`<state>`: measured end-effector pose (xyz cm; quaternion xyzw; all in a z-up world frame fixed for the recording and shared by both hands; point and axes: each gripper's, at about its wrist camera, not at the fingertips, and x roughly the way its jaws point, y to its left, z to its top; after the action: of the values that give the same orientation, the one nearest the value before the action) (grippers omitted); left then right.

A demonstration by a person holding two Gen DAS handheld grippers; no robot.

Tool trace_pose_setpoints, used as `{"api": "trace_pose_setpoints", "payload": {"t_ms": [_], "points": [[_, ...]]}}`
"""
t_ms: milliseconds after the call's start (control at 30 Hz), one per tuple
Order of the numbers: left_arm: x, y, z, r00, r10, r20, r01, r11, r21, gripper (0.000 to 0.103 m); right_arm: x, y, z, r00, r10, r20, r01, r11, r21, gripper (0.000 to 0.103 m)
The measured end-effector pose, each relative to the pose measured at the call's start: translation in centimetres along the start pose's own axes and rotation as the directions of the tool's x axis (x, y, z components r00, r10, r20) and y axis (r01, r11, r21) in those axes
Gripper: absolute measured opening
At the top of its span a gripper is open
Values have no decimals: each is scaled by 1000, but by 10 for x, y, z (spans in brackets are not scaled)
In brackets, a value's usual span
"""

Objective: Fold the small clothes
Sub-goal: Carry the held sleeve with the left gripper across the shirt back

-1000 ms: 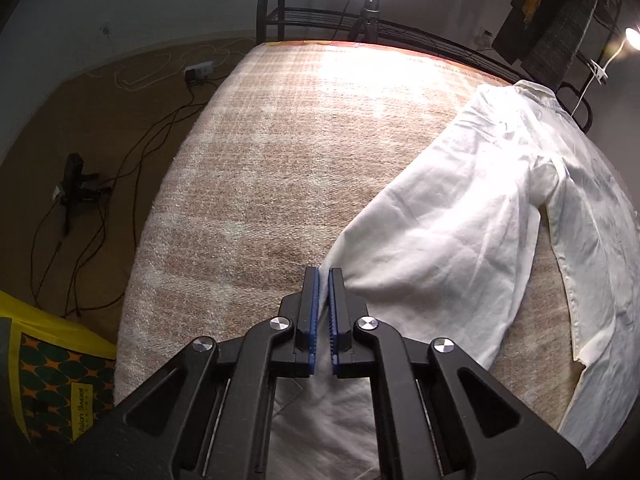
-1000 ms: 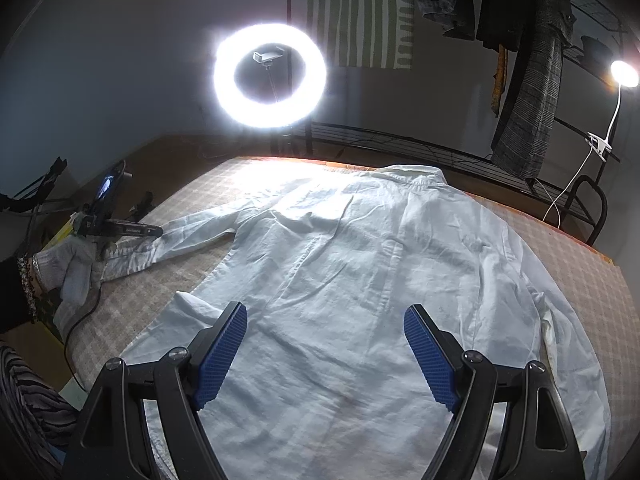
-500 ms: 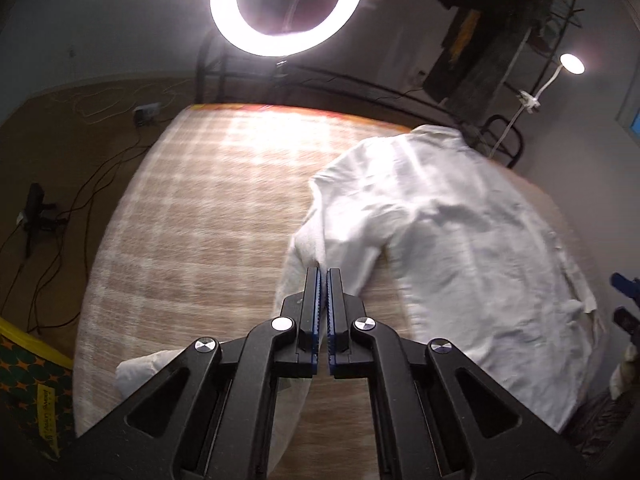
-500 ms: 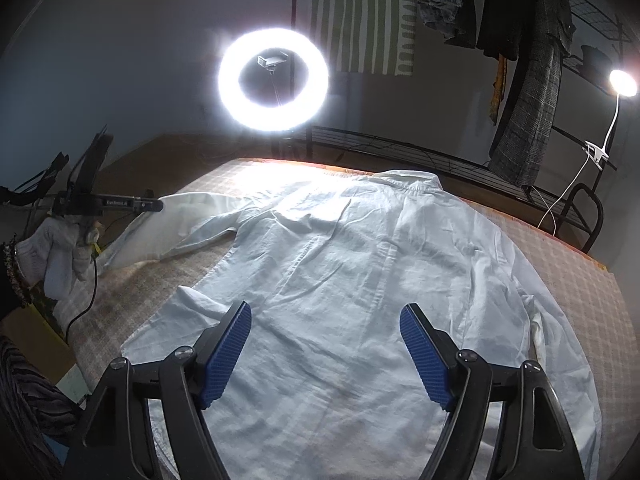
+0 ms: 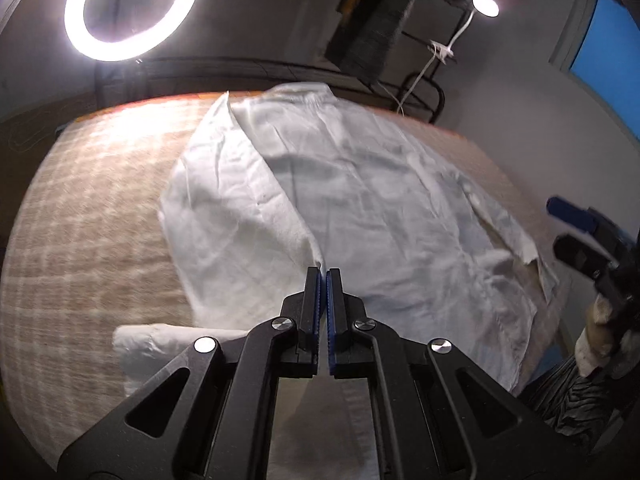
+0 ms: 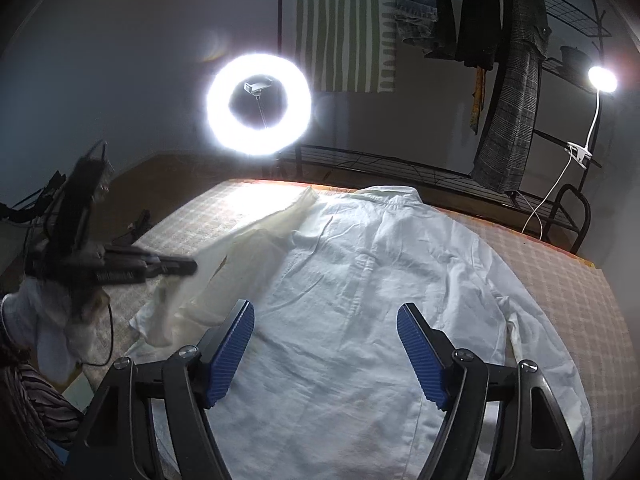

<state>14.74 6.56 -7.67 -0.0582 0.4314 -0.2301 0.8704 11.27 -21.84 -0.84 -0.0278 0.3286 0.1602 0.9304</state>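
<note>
The bed (image 6: 560, 280), covered by a tan checked blanket, fills most of both views and carries a white shirt (image 6: 380, 300). The shirt lies flat with its collar (image 6: 394, 194) at the far edge, near the black metal bed frame (image 6: 400, 164). In the right wrist view its right sleeve (image 6: 532, 320) runs down along the body toward the near edge. The left sleeve (image 5: 240, 208) is lifted off the blanket and drawn across toward the shirt's body, forming a raised fold from the shoulder down to the left claw (image 5: 323, 276).

The left claw is pinched tight on the sleeve cloth, its blue pads together with fabric caught at their tips. In the right wrist view this claw (image 6: 188, 266) shows blurred at the left, above the blanket, with the sleeve hanging from it. A hand in a white glove (image 6: 44, 320) holds it.

The right claw (image 6: 326, 320) hovers over the lower part of the shirt with its jaws wide apart; they have just been narrowing a little, and nothing is gripped between them, though the shirt lies beneath. In the left wrist view it (image 5: 568, 224) appears at the right edge, beside the shirt's hem.

A ring light (image 6: 258, 104) glows behind the bed. A clip lamp (image 6: 602, 80) shines at the right, and dark clothes (image 6: 512, 60) hang on a rack beside it.
</note>
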Motion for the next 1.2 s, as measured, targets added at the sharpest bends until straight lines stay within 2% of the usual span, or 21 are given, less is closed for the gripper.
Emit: {"api": "trace_pose_setpoints", "payload": {"t_ms": [100, 167, 200, 233, 400, 533, 633, 733, 767, 833, 900, 1033, 1067, 1133, 1200], "points": [[18, -8, -10, 998, 33, -61, -32, 999, 27, 0, 0, -7, -2, 1000, 5, -14, -5, 1000, 23, 76], [24, -11, -15, 993, 54, -100, -50, 998, 46, 15, 0, -11, -4, 1000, 8, -21, -7, 999, 37, 76], [22, -14, -17, 993, 60, -103, -54, 997, 61, 30, 0, -13, -4, 1000, 12, -25, -10, 999, 46, 76], [19, -16, -21, 994, 65, -93, -58, 995, 78, 39, 0, -14, -4, 999, 16, -28, -14, 999, 52, 76], [-30, -18, -33, 996, 90, -11, -88, 988, 129, 40, 2, -17, -6, 999, 21, -43, -18, 998, 60, 76], [-55, 28, -35, 986, 165, 5, -165, 986, 28, 40, 9, -12, -8, 996, 61, -68, -57, 997, 59, 76], [-54, 75, -37, 981, 193, -30, -195, 975, -107, 40, 20, -7, -9, 990, 99, -97, -93, 993, 69, 76], [-36, 105, -43, 987, 128, -99, -146, 968, -206, 40, 34, -3, -12, 982, 130, -135, -118, 989, 92, 70], [-29, 110, -45, 984, 123, -126, -148, 966, -214, 40, 38, -2, -14, 980, 137, -147, -123, 987, 101, 69], [-16, 115, -49, 967, 197, -161, -226, 957, -185, 40, 47, 0, -17, 973, 154, -170, -134, 983, 122, 68], [-6, 121, -51, 957, 221, -189, -254, 951, -176, 40, 52, 3, -19, 970, 160, -183, -138, 982, 127, 68], [11, 124, -53, 950, 228, -214, -261, 955, -143, 40, 54, 11, -21, 968, 159, -194, -141, 984, 106, 68], [14, 123, -55, 951, 225, -214, -257, 956, -138, 25, 54, 12, -21, 968, 158, -196, -140, 985, 101, 68], [16, 122, -56, 949, 243, -202, -271, 955, -121, 3, 55, 12, -22, 967, 159, -198, -141, 985, 98, 68], [15, 122, -54, 955, 226, -192, -252, 960, -125, 0, 55, 11, -22, 967, 158, -199, -141, 985, 98, 68]]}}
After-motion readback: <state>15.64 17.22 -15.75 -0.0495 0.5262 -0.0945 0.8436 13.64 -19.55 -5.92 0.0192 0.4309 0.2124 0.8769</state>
